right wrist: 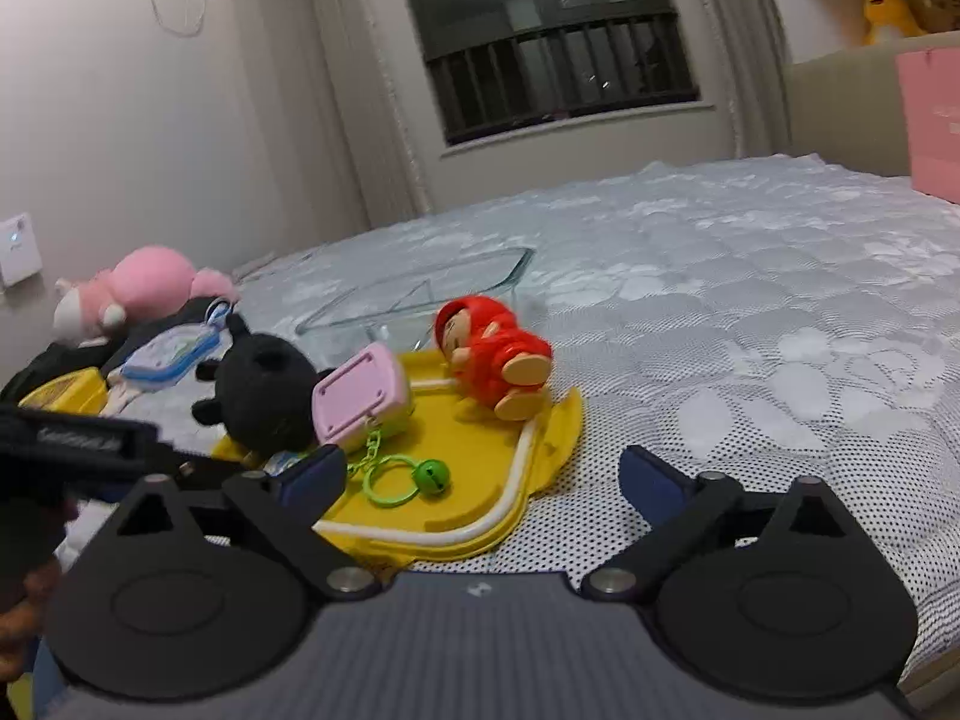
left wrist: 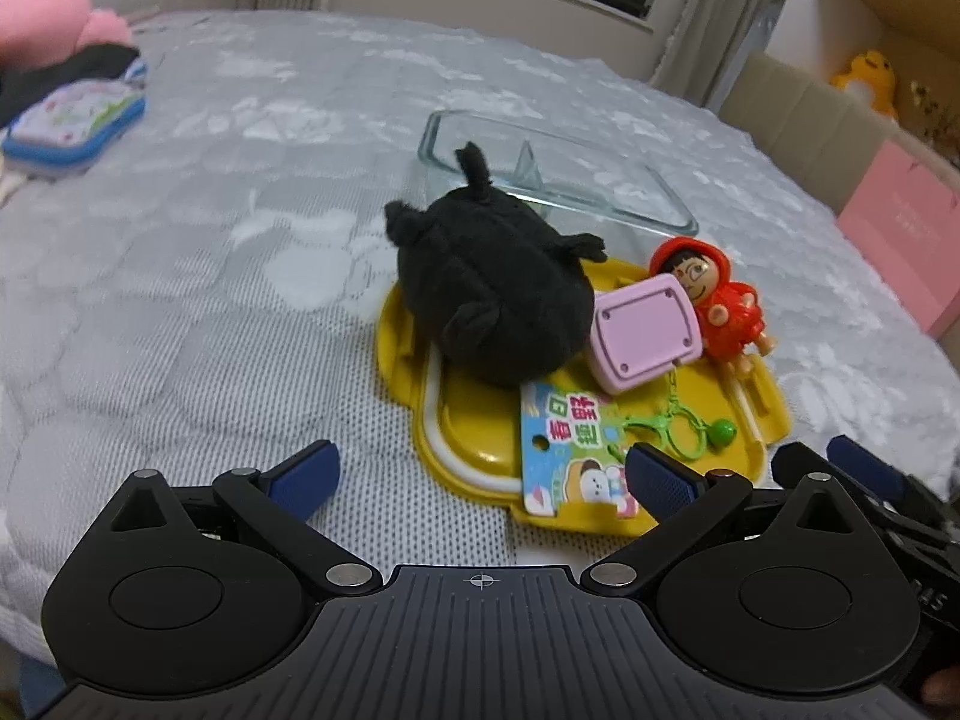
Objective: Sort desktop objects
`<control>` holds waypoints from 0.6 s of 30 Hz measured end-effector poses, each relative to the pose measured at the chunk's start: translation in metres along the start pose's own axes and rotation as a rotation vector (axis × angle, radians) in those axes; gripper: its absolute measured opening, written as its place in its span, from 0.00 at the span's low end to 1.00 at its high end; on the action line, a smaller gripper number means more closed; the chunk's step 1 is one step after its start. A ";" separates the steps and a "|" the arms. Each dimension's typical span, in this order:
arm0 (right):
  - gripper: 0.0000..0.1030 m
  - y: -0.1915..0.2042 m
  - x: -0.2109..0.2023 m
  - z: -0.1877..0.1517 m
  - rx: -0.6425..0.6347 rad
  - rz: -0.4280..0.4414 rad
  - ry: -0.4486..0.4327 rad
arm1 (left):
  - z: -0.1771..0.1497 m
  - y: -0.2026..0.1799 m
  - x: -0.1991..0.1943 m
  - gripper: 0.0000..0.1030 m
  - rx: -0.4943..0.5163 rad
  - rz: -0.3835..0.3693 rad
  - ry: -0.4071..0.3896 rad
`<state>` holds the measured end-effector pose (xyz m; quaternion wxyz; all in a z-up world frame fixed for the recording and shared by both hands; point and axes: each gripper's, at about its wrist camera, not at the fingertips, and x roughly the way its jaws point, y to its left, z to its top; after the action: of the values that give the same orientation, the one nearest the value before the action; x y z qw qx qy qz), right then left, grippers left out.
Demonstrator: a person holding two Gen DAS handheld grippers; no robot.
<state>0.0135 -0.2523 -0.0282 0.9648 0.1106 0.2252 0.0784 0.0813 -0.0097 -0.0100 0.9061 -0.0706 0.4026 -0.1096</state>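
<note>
Broadly, everything sits on a grey quilted bed cover [left wrist: 180, 276], and ahead of both tongs the clear glass divided container [left wrist: 558, 174] lies farthest off, empty as far as can be seen, just beyond the yellow tray lid [right wrist: 480, 480] that carries the clutter. On that lid, from big to small: a black plush toy [left wrist: 498, 306] ahead of the left tongs [left wrist: 480, 474], leaning over the lid's far left edge; a red-hooded doll [right wrist: 498, 354] at the far right, lying on its side; a pink case [left wrist: 645, 330] propped between plush and doll; a printed card [left wrist: 564, 450] nearest the left tongs; and a green keyring with bell [right wrist: 408, 477] chained to the case, just ahead of the right tongs [right wrist: 480, 480]. Both tongs are spread wide and grip nothing; the right tongs' left finger overlaps the lid's near edge in its own view, though contact cannot be judged. Nothing looks sorted yet, so the step in hand is probably a first pick. To do it well, I would take the doll with the right tongs, closing across its torso rather than the round head, lifting straight up to avoid snagging the chain, and letting the left tongs steady the lid if it slides on the soft cover.
</note>
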 end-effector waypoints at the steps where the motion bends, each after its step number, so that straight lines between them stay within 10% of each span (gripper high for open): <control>1: 0.96 0.001 0.000 0.001 -0.008 -0.003 -0.001 | 0.002 -0.001 0.001 1.00 0.009 -0.004 0.009; 18: 0.99 0.008 0.013 0.034 -0.105 -0.091 0.013 | 0.065 -0.034 0.005 1.00 0.215 -0.065 -0.050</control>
<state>0.0398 -0.2479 -0.0022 0.9704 0.0490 0.2319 0.0470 0.1279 -0.0415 0.0373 0.9141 0.0112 0.3634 -0.1794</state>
